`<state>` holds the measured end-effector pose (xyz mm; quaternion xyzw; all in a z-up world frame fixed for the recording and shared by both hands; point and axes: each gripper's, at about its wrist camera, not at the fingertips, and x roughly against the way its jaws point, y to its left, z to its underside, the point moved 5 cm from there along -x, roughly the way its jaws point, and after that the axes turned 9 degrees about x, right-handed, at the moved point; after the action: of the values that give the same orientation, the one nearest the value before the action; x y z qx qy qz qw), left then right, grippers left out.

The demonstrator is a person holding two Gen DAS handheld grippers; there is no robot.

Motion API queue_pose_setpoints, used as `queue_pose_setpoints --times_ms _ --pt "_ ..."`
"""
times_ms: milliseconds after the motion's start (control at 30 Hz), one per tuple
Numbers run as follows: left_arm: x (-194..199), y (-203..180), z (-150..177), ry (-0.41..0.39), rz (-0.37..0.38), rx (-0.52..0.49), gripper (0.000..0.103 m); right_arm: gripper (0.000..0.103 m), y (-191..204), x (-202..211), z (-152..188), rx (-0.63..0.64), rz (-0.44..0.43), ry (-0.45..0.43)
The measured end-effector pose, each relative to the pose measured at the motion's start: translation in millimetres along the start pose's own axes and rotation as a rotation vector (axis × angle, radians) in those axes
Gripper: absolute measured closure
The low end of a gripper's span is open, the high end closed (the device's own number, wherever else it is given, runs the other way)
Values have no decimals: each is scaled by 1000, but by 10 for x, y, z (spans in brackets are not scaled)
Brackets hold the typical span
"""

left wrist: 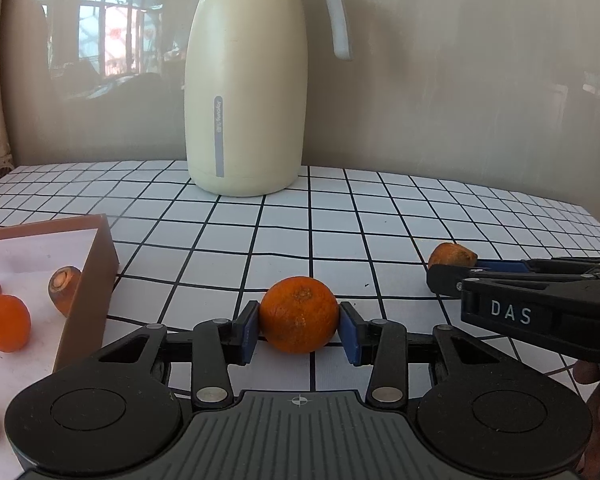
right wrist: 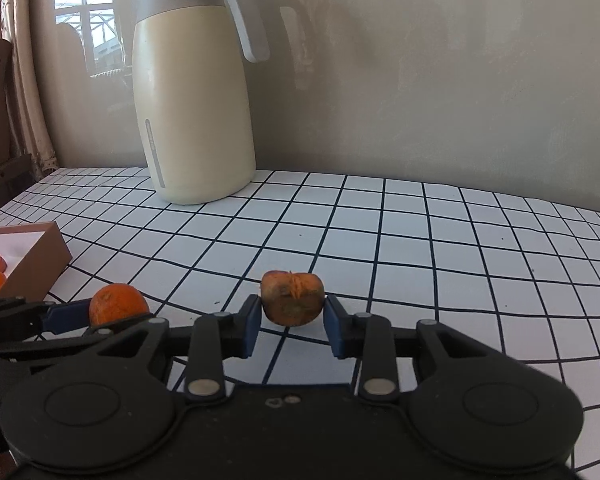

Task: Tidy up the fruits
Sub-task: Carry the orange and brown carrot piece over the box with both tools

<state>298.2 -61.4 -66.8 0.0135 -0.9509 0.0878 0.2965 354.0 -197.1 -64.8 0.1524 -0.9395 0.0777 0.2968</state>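
My left gripper (left wrist: 299, 332) is shut on an orange mandarin (left wrist: 299, 314), held just above the checked table; the mandarin also shows in the right wrist view (right wrist: 118, 304). My right gripper (right wrist: 292, 322) is shut on a brownish-orange carrot chunk (right wrist: 292, 298), which also shows in the left wrist view (left wrist: 452, 255) at the right. A brown box (left wrist: 94, 276) with a white inside stands at the left and holds a mandarin (left wrist: 5, 328) and carrot pieces (left wrist: 64, 288).
A tall cream thermos jug (left wrist: 244, 92) with a grey lid and handle stands at the back of the table, near the wall. The white tablecloth (left wrist: 340, 232) has a black grid. The box also shows at the far left of the right wrist view (right wrist: 40, 256).
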Motion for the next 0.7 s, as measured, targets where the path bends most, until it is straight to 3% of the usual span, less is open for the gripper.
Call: queue_pose_setpoints --times_ms 700 --pt "412 -7 -44 -66 12 -38 61 78 175 479 -64 37 16 -49"
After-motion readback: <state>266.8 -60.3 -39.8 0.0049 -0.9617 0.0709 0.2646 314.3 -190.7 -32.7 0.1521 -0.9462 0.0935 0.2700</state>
